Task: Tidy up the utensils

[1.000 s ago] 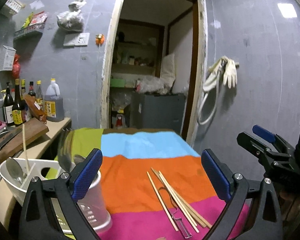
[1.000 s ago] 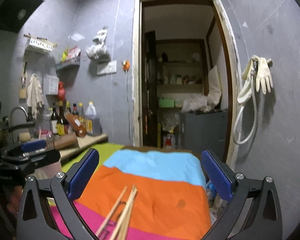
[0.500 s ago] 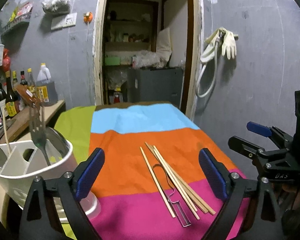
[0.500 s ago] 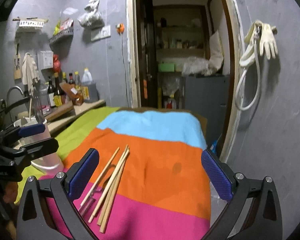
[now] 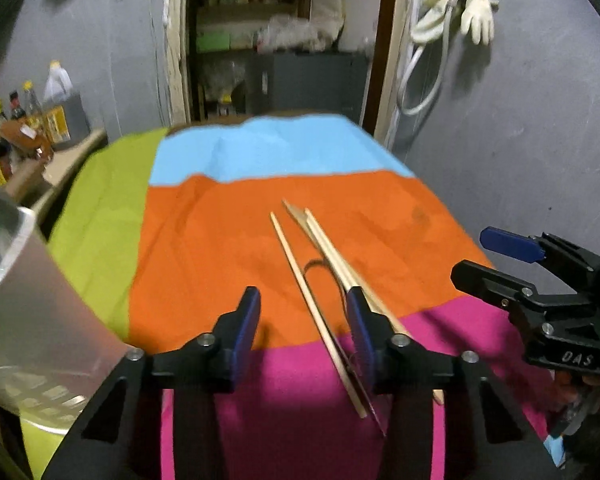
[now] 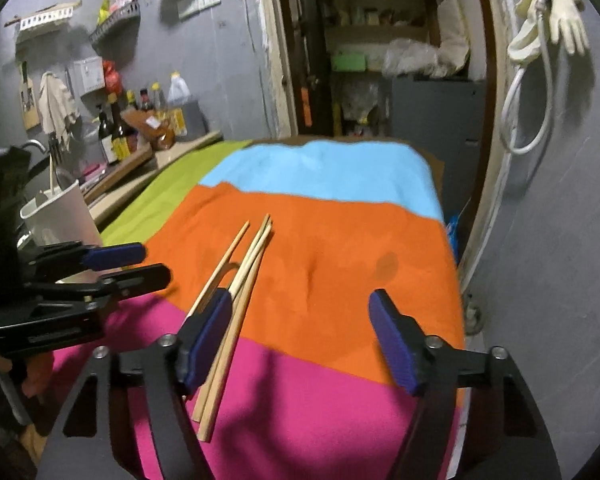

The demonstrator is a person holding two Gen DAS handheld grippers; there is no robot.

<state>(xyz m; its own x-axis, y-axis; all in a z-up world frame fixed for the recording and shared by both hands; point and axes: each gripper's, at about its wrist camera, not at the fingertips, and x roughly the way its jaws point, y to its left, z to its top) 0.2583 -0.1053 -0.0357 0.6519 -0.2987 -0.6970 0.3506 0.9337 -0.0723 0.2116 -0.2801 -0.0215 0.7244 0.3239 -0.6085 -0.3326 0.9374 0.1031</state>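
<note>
Several wooden chopsticks [image 5: 300,264] lie in a loose bundle on the striped cloth [image 5: 220,240], across the orange and pink bands, with a thin metal peeler [image 5: 320,270] among them. They also show in the right wrist view [image 6: 240,280]. My left gripper [image 5: 304,312] is open and empty, low over the cloth, its right finger over the chopsticks. My right gripper [image 6: 302,316] is open and empty, its left finger over the chopsticks. A white utensil holder [image 6: 62,216] stands at the table's left; it fills the left edge of the left wrist view [image 5: 32,304].
Bottles [image 6: 116,136] and a cutting board [image 6: 128,164] stand on the counter at the left. A doorway [image 6: 380,60] opens behind the table. Gloves and a hose [image 6: 548,40] hang on the right wall. The table's right edge runs close to that wall.
Both grippers have tilted down and moved closer to the chopsticks. Both have narrowed their jaws but stay open. The utensil holder has slid to the left edge of the left view.
</note>
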